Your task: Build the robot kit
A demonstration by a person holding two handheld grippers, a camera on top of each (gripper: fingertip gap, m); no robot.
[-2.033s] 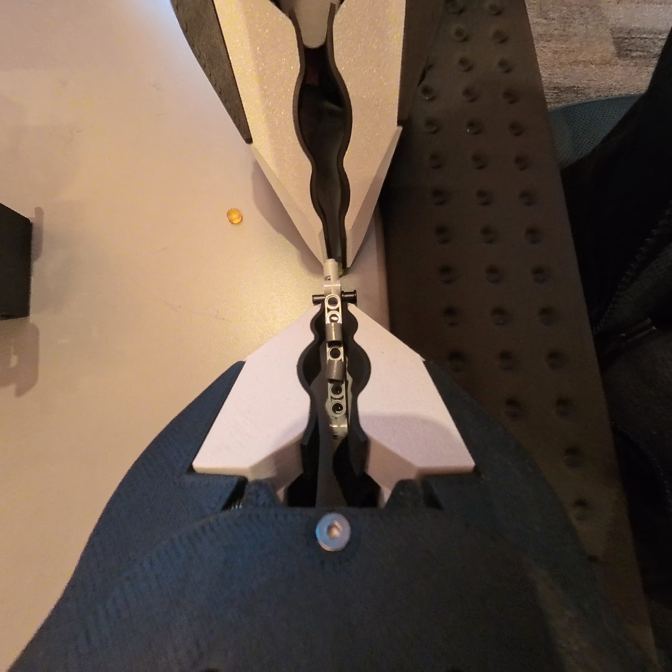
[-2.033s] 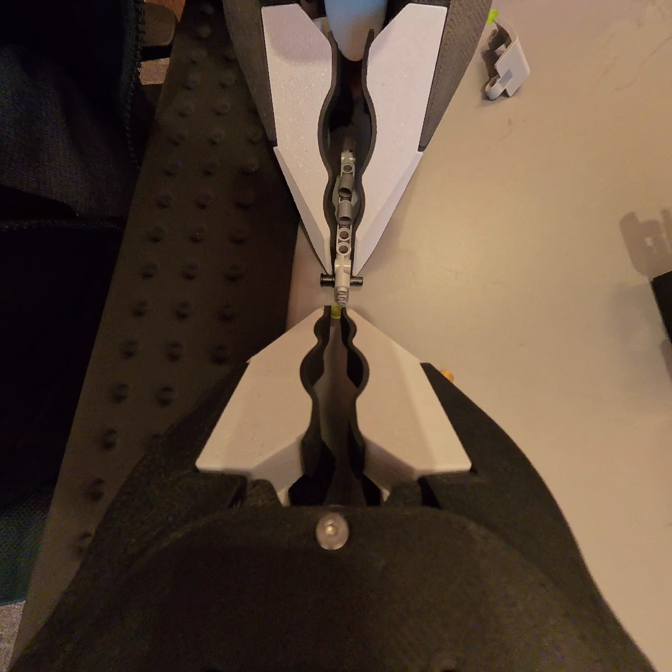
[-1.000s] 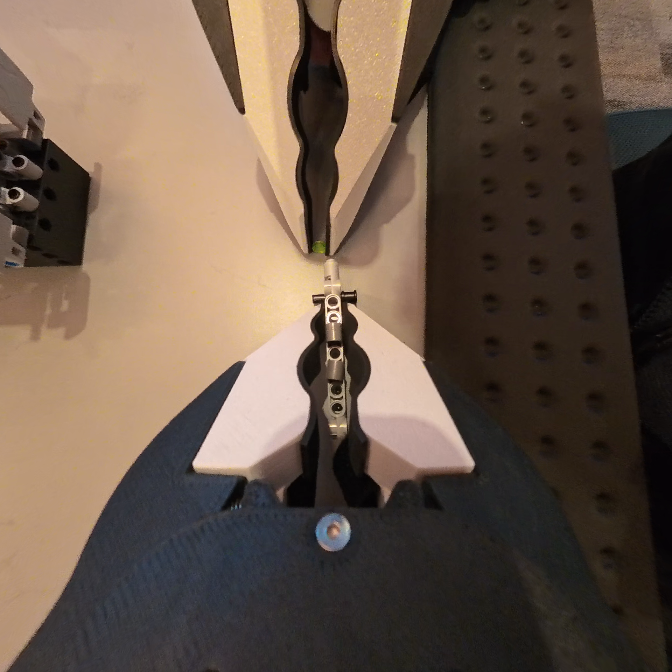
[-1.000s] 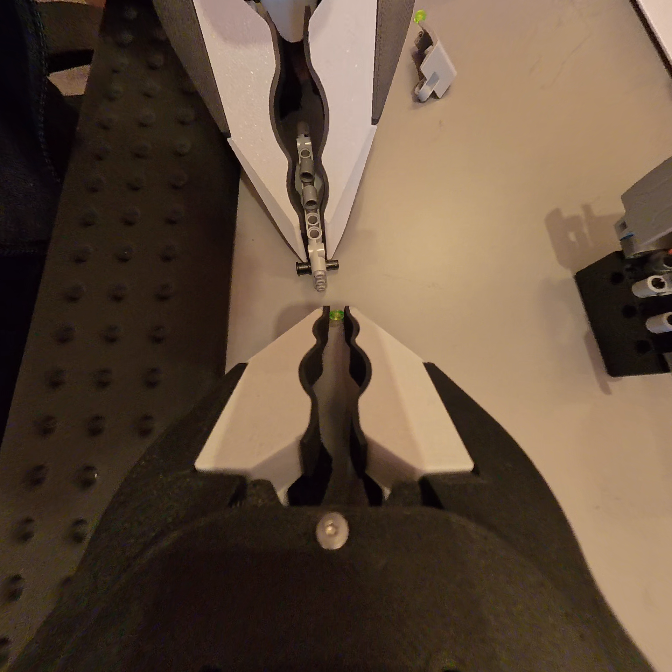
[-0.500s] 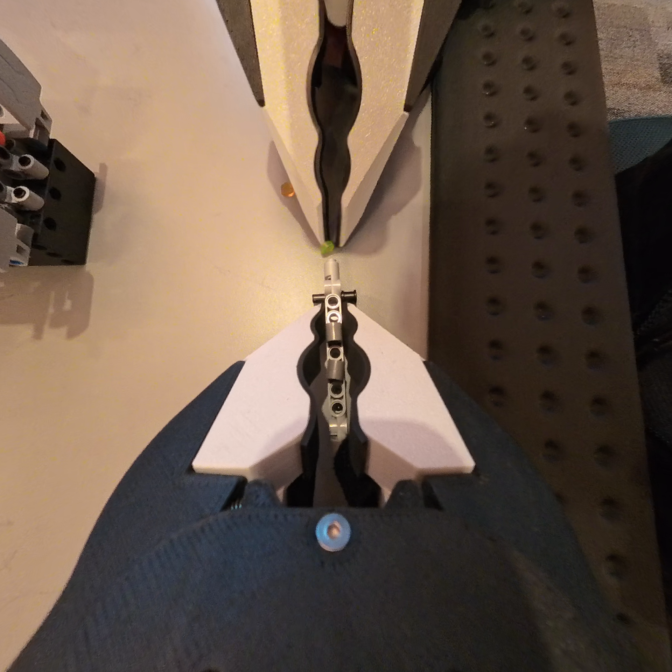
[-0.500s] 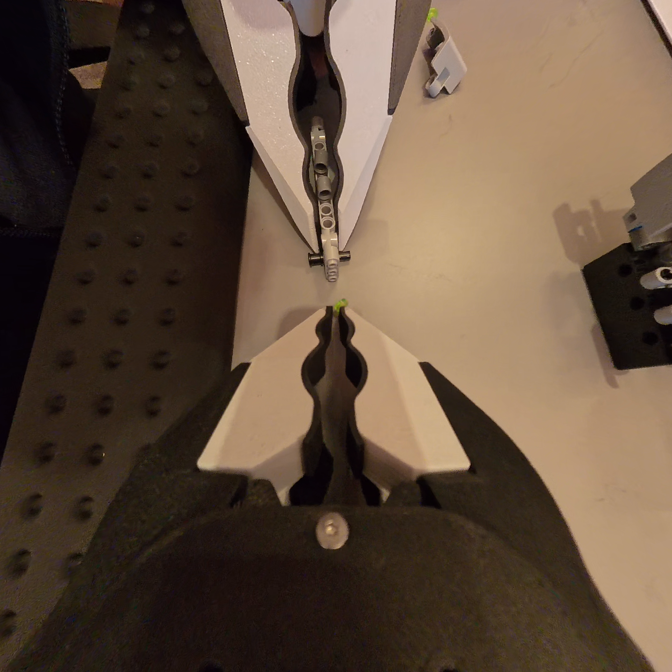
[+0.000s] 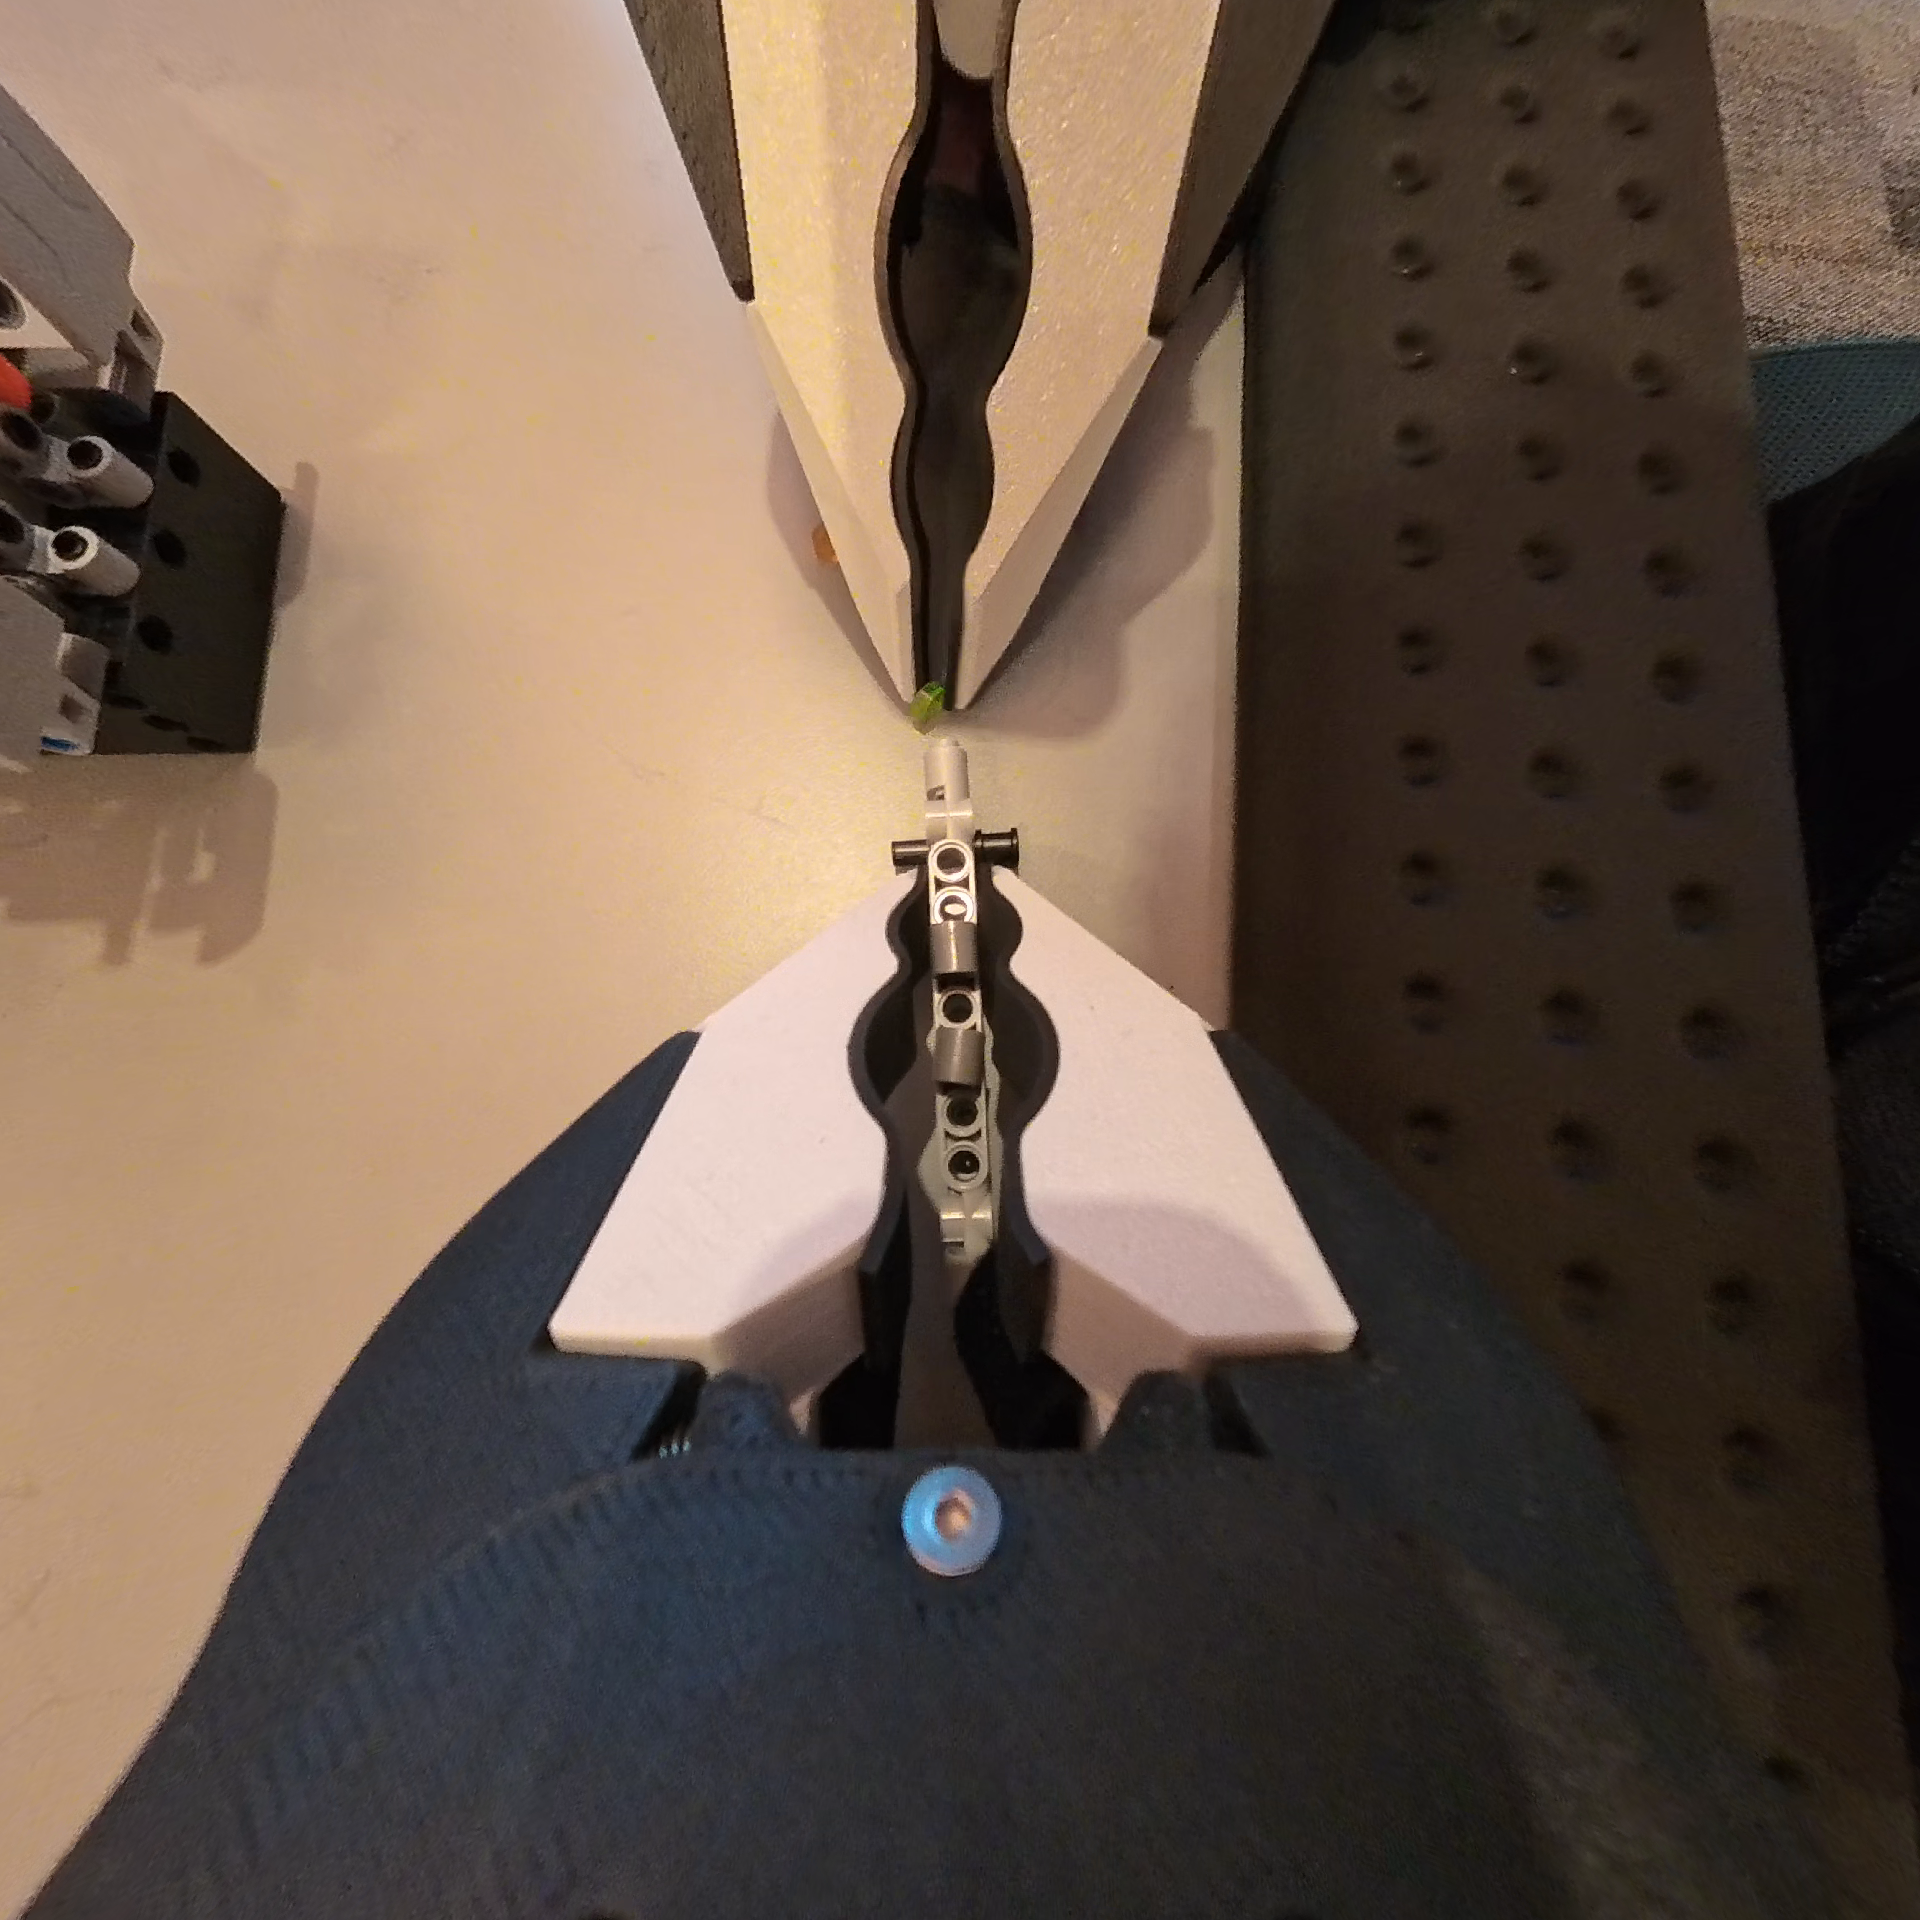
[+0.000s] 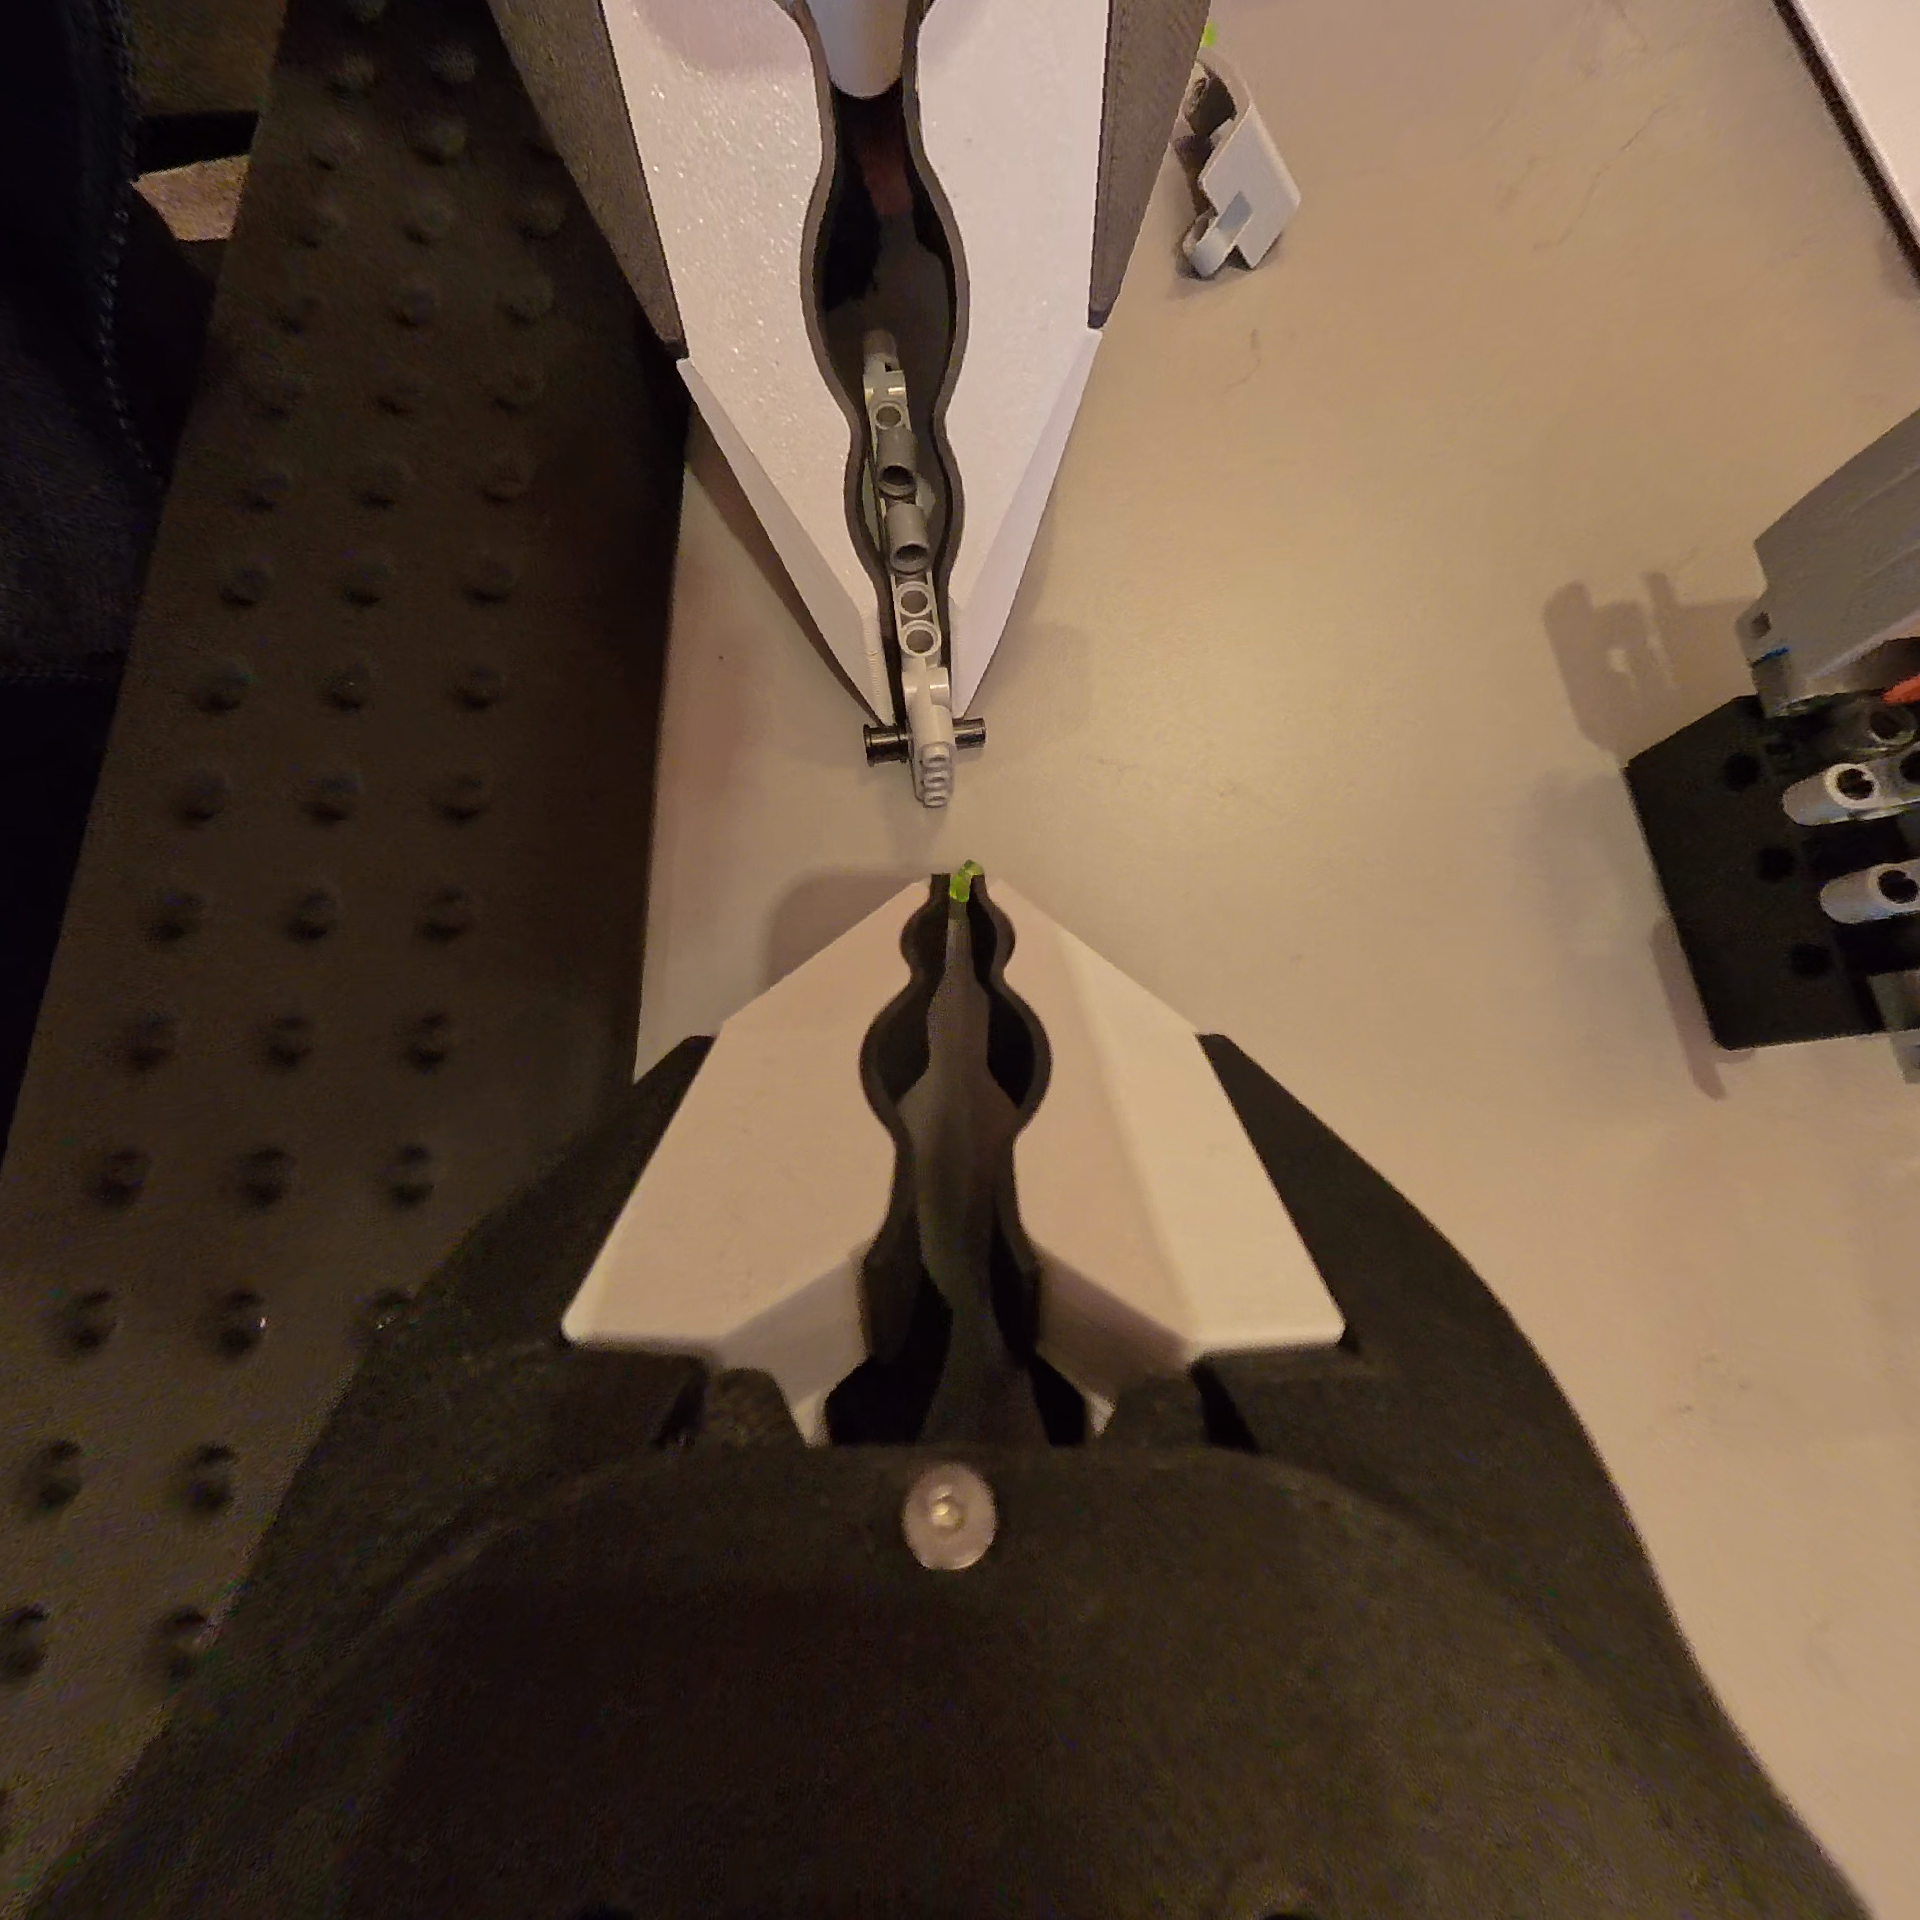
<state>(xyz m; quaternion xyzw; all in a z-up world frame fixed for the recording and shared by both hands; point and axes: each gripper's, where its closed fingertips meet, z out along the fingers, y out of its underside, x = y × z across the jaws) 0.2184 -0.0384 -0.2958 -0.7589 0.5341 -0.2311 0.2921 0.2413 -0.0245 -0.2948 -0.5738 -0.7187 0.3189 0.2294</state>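
Two grippers (image 7: 951,894) (image 8: 961,904); one grey beam (image 7: 958,997); perhaps two green studs (image 7: 926,698).

Studded mat (image 7: 1507,935) flanks bare table (image 7: 520,935); block assembly (image 7: 156,582) opposite.

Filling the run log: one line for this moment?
left tongs: shut on grey beam | right tongs: shut on green stud | stud and beam tip apart

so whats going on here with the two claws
A person holds a claw in each hand, tip to tip over a pale table. The left claw is shut on a grey beam assembly whose light peg end sticks out past its tips. The right claw is shut on a tiny green piece at its very tip. The green piece and the peg end face each other with a small gap between them. A black block with pegs sits off to the side.
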